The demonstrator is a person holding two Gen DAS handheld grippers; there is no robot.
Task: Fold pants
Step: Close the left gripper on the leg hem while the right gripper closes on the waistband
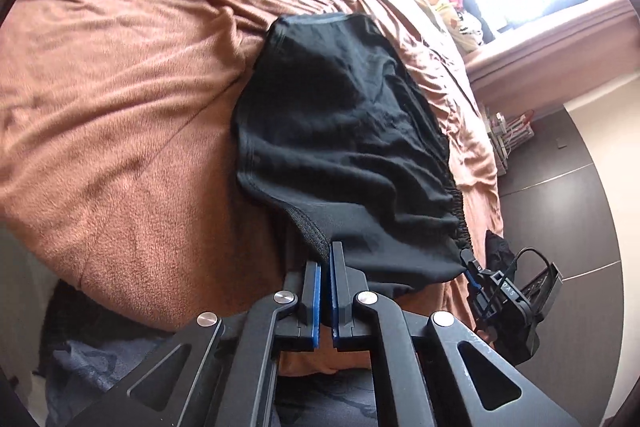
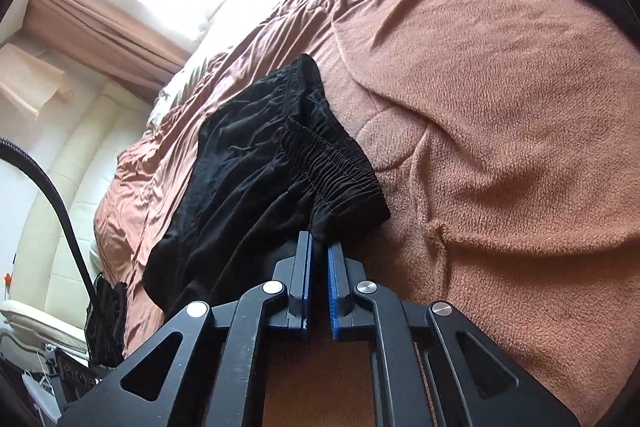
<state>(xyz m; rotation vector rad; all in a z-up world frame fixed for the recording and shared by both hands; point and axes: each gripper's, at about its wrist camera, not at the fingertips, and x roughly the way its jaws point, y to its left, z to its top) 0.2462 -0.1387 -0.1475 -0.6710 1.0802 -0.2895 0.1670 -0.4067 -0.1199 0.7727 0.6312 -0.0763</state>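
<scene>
While clamped, pants (image 1: 340,131) between tongs (image 1: 325,267).

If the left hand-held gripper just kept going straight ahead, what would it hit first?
The left hand-held gripper is already shut on the black pants, so more of that fabric, then probably the brown blanket beneath; depth is unclear.

Both fisheye views ride low and close over the bed (image 1: 120,107), each looking forward along its own fingers. The left wrist view faces the black pants (image 1: 340,131) toward 12 o'clock, window at 2 o'clock. The right wrist view shares the pants (image 2: 256,179) and bed (image 2: 500,107), window at 11 o'clock.
</scene>
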